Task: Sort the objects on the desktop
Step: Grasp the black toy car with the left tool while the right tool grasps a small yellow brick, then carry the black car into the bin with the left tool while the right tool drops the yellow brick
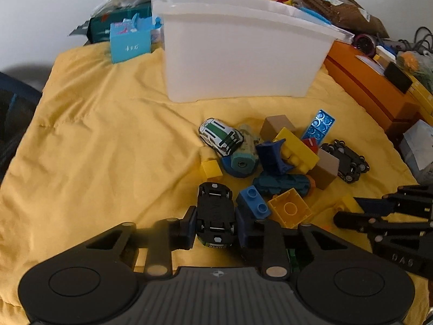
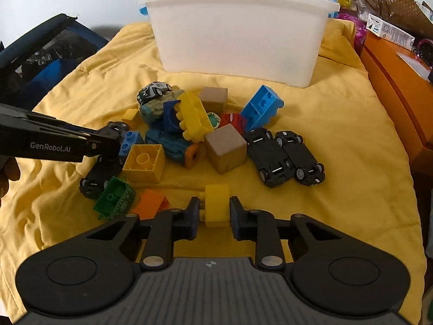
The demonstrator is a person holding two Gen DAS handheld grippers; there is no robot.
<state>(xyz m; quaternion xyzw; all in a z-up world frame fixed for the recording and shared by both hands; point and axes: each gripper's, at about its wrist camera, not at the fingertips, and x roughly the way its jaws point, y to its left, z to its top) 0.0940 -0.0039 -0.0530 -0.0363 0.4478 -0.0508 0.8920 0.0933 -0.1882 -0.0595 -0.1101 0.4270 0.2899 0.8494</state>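
A heap of toy cars and building bricks (image 1: pixel 284 159) lies on a yellow cloth (image 1: pixel 94 135) in front of a white plastic bin (image 1: pixel 243 62). In the left wrist view my left gripper (image 1: pixel 215 224) is shut on an upside-down black toy car (image 1: pixel 215 208), with a pad on each side. The right wrist view shows my right gripper (image 2: pixel 215 216) shut on a small yellow brick (image 2: pixel 216 203) at the heap's near edge, and the white plastic bin (image 2: pixel 238 35) behind. The right gripper (image 1: pixel 349 210) also shows at the right of the left wrist view, the left gripper (image 2: pixel 111 149) at the left of the right wrist view.
Two more overturned black cars (image 2: pixel 284 157) lie right of the heap. An orange box (image 2: pixel 392 86) with clutter on top borders the cloth on the right. A small blue box (image 1: pixel 130 44) stands left of the bin. A dark bag (image 2: pixel 40 62) sits at the far left.
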